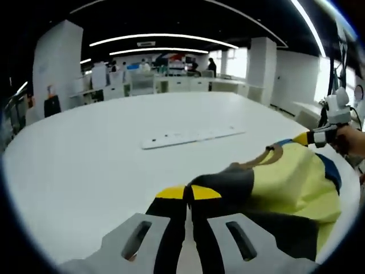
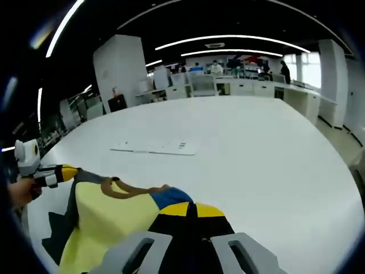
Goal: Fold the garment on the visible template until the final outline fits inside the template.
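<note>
A yellow garment (image 1: 285, 182) with black panels, blue trim and a brown neckline lies bunched on the white table (image 1: 85, 165). In the left gripper view my left gripper (image 1: 188, 193) has its yellow-tipped jaws together on a black edge of the cloth. My right gripper (image 1: 312, 137), held in a hand, pinches the far corner. In the right gripper view my right gripper (image 2: 191, 210) is shut on the garment (image 2: 108, 211) at its blue and black edge. My left gripper (image 2: 64, 173) holds the opposite corner at far left. A flat white template (image 2: 154, 148) lies beyond the garment.
The flat white template (image 1: 194, 137) sits mid-table, apart from the cloth. The round table's edge (image 2: 348, 171) curves close on the right of the right gripper view. Desks, chairs, pillars and people stand far behind in an office hall.
</note>
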A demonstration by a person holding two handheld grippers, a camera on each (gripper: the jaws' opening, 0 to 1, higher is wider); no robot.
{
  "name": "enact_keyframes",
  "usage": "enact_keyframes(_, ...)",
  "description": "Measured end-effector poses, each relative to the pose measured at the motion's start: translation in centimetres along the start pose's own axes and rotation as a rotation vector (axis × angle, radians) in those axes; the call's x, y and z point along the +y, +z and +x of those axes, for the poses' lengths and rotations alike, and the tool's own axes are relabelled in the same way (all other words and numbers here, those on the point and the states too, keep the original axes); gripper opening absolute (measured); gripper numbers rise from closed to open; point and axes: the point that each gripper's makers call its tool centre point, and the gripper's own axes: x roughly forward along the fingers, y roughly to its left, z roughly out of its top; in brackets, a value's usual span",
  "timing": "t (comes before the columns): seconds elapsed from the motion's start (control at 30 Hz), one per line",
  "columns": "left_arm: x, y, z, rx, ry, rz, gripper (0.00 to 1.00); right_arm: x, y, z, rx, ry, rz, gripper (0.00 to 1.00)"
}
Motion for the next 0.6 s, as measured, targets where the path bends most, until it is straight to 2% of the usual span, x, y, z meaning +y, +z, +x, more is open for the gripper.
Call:
enact_keyframes(0.07,0.0,-0.3,0.0,0.008,0.003,-0.008,0.00,0.0,-0.4,0.3,0.016,0.002,-0.002,0.00)
enact_keyframes(0.13,0.0,-0.3,0.0,0.008,0.007,-0.011,0.00,0.6,-0.9,0.5,0.041,0.035,0.000,0.00)
enact_keyframes(0.2,0.0,-0.3,-0.1,0.012,0.008,0.007,0.00,0.8,-1.1,0.5,0.049,0.038,-0.038,0.00)
enact_keyframes(0.27,0.0,-0.2,-0.2,0.009,0.007,0.019,0.00,0.9,-1.2,0.5,0.055,0.048,-0.040,0.00)
enact_keyframes(0.4,-0.2,0.3,-0.6,-0.002,-0.004,0.017,0.01,1.2,-0.8,0.1,0.053,0.075,-0.001,0.15)
enact_keyframes(0.6,-0.5,0.4,-1.8,-0.001,-0.032,0.029,0.13,2.5,-0.3,-1.6,0.059,0.151,-0.017,0.40)
